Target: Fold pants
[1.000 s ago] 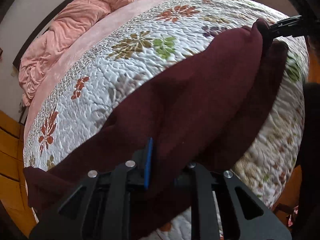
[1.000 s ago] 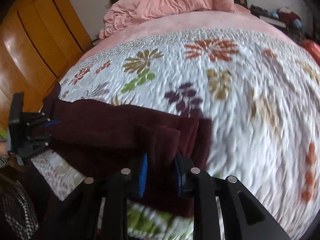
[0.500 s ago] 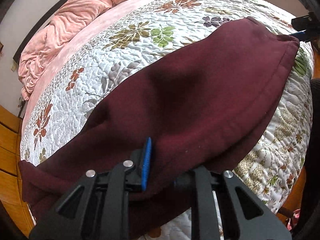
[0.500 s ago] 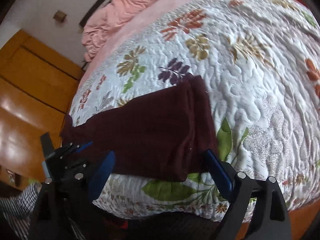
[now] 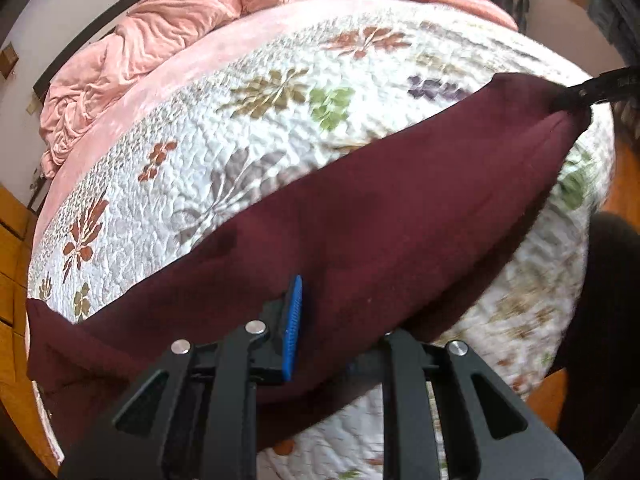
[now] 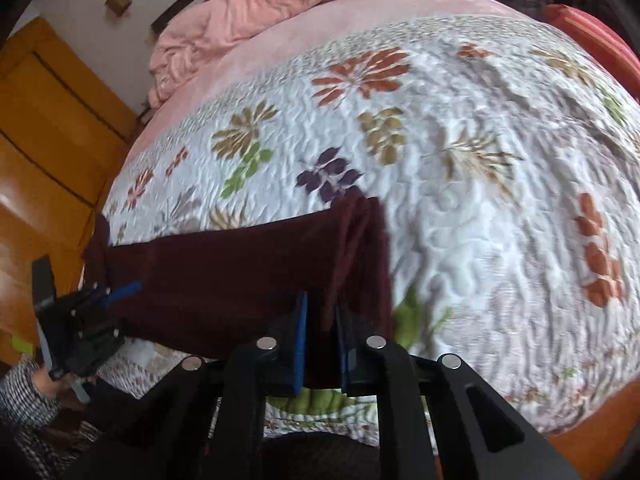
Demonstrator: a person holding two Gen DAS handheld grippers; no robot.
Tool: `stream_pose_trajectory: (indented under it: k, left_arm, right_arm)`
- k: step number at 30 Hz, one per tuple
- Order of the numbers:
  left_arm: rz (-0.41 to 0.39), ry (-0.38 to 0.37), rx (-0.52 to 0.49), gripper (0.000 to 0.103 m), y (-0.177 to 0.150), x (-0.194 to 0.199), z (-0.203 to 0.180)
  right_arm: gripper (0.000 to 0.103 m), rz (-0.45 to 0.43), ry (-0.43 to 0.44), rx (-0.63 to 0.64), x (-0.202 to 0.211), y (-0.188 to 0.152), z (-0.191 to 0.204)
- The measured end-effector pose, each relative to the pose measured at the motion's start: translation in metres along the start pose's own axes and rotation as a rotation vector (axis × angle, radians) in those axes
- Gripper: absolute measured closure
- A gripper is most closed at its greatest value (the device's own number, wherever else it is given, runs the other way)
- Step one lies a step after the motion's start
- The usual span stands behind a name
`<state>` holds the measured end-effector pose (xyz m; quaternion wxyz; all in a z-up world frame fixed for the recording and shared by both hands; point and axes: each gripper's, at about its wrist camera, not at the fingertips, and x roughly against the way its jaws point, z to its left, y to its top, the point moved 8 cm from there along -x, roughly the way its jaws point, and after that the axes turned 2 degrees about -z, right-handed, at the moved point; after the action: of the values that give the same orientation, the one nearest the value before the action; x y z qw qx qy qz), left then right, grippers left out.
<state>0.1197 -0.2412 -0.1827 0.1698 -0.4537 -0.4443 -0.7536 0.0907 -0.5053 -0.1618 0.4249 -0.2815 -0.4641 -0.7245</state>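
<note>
Dark maroon pants (image 5: 380, 216) lie stretched lengthwise along the near edge of a floral quilted bed (image 5: 248, 128). My left gripper (image 5: 320, 320) is shut on the near edge of the pants at one end. My right gripper (image 6: 320, 320) is shut on the folded pants (image 6: 248, 276) at the other end. The right gripper shows at the far right of the left wrist view (image 5: 600, 90), and the left gripper shows at the left of the right wrist view (image 6: 100, 300).
A crumpled pink blanket (image 5: 160, 52) lies at the head of the bed. A wooden wardrobe (image 6: 48, 128) stands to the left of the bed. The quilt's front edge drops to an orange wooden floor (image 5: 624, 184).
The right gripper, open and off the pants half a second ago, has shut on the pants' end again. The pants now stretch taut between both grippers.
</note>
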Motion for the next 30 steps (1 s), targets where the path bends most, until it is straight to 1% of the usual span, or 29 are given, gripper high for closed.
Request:
stream_pose_trajectory:
  k: [1,2,4,5,6,7,8,9,10,11,12,14,15,16,18,20,21,22,23,24,26,28,29,30]
  left_arm:
    - [0.01,0.003,-0.017,0.086,-0.001,-0.003,-0.007]
    - [0.025,0.007,-0.029,0.086,-0.003,-0.008,-0.012]
    - [0.081,0.006,-0.039,0.085,-0.016,-0.029,-0.021]
    - [0.069,0.009,-0.037,0.084,-0.019,-0.031,-0.022]
    - [0.045,0.016,-0.043,0.083,-0.02,-0.03,-0.023]
    - [0.037,0.02,-0.05,0.082,-0.02,-0.028,-0.023]
    - [0.029,0.019,-0.053,0.078,-0.02,-0.025,-0.023]
    - [0.029,0.003,-0.049,0.071,-0.02,-0.02,-0.024]
    - [0.029,-0.016,-0.04,0.067,-0.019,-0.017,-0.023]
    - [0.027,-0.037,-0.024,0.059,-0.018,-0.012,-0.023]
    - [0.022,-0.053,-0.003,0.047,-0.016,-0.006,-0.022]
    - [0.001,-0.1,0.062,0.037,-0.016,0.008,-0.02]
    - [-0.01,-0.132,0.104,0.033,-0.016,0.017,-0.018]
    - [-0.017,-0.149,0.138,0.031,-0.018,0.024,-0.015]
    - [-0.025,-0.164,0.202,0.028,-0.025,0.035,-0.004]
    - [-0.017,-0.156,0.253,0.028,-0.036,0.041,0.012]
    - [-0.012,-0.136,0.289,0.028,-0.046,0.043,0.026]
    - [-0.006,-0.122,0.317,0.028,-0.055,0.044,0.037]
    - [0.003,-0.109,0.348,0.027,-0.065,0.045,0.048]
    - [0.019,-0.095,0.383,0.026,-0.075,0.044,0.061]
    - [0.068,-0.08,0.463,0.026,-0.102,0.039,0.086]
    - [0.09,-0.067,0.542,0.026,-0.126,0.041,0.109]
    - [0.086,-0.061,0.578,0.026,-0.133,0.044,0.12]
    - [0.078,-0.063,0.613,0.026,-0.138,0.048,0.131]
  right_arm:
    - [0.091,0.016,-0.022,-0.006,-0.005,-0.001,-0.005]
    - [0.091,0.052,-0.055,-0.008,-0.016,-0.006,-0.011]
    - [0.089,0.113,-0.095,-0.003,-0.034,-0.015,-0.019]
    - [0.085,0.114,-0.112,0.013,-0.039,-0.017,-0.018]
    - [0.08,0.105,-0.11,0.008,-0.037,-0.015,-0.018]
    - [0.076,0.102,-0.103,0.001,-0.034,-0.014,-0.016]
    - [0.066,0.09,-0.123,0.003,-0.028,-0.011,-0.014]
    - [0.063,0.069,-0.156,0.012,-0.021,-0.008,-0.013]
    - [0.062,0.045,-0.184,0.028,-0.013,-0.004,-0.01]
    - [0.062,0.008,-0.206,0.056,-0.004,0.002,0.001]
    - [0.062,-0.018,-0.187,0.073,0.002,0.007,0.015]
    - [0.062,-0.035,-0.111,0.094,0.003,0.012,0.042]
    - [0.062,-0.029,-0.055,0.116,-0.002,0.011,0.065]
    - [0.062,-0.012,-0.002,0.149,-0.011,0.009,0.091]
    - [0.062,0.018,0.055,0.204,-0.034,0.002,0.129]
    - [0.062,0.084,0.066,0.242,-0.062,-0.013,0.155]
    - [0.062,0.112,0.058,0.254,-0.074,-0.02,0.161]
    - [0.063,0.138,0.041,0.259,-0.083,-0.027,0.161]
    - [0.063,0.2,-0.005,0.261,-0.101,-0.038,0.158]
    - [0.063,0.23,-0.018,0.254,-0.11,-0.046,0.156]
    - [0.062,0.23,-0.006,0.215,-0.115,-0.047,0.154]
    - [0.062,0.222,-0.006,0.196,-0.107,-0.041,0.159]
    - [0.062,0.197,-0.012,0.206,-0.099,-0.035,0.164]
    - [0.06,0.155,0.007,0.249,-0.088,-0.028,0.183]
